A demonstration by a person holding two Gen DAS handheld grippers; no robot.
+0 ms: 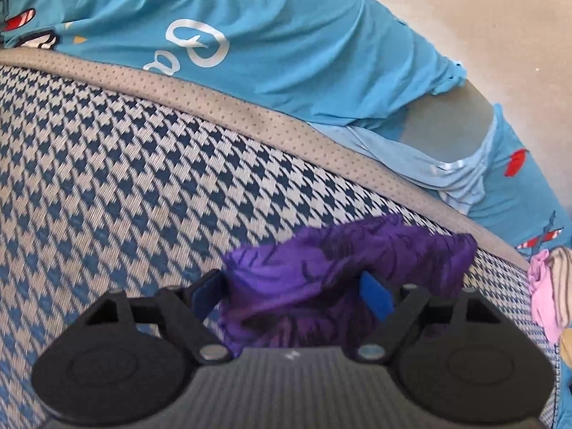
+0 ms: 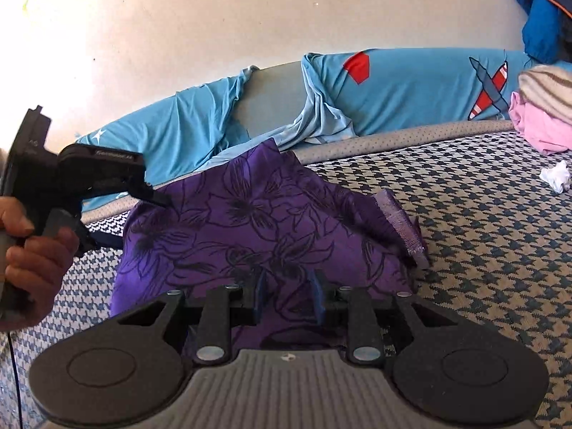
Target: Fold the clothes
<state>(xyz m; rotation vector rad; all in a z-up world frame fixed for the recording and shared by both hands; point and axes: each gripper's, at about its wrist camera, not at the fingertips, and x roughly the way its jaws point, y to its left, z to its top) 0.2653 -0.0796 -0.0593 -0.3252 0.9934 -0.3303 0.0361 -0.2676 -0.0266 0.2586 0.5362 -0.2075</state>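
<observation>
Purple cloth (image 2: 257, 221) with dark flower outlines lies bunched on the houndstooth bed (image 2: 482, 236), directly under both tongs. Left tongs (image 1: 293, 293) stand wide, blue pads on either side of a raised fold of the cloth; whether the pads press on it I cannot tell. Right tongs (image 2: 289, 298) stand at a narrow gap above the cloth's near edge, and the cloth between the pads does not look pinched. From the right wrist view, a hand (image 2: 32, 246) holds the left tool at the cloth's far-left corner. Beyond the tongs, a turquoise sheet (image 1: 250, 35) with white lettering and red patches drapes over the bed's grey edge. To the right of both tongs sits a pink and striped bundle (image 2: 543, 114), with a small white scrap (image 2: 556, 175) just in front of it.
</observation>
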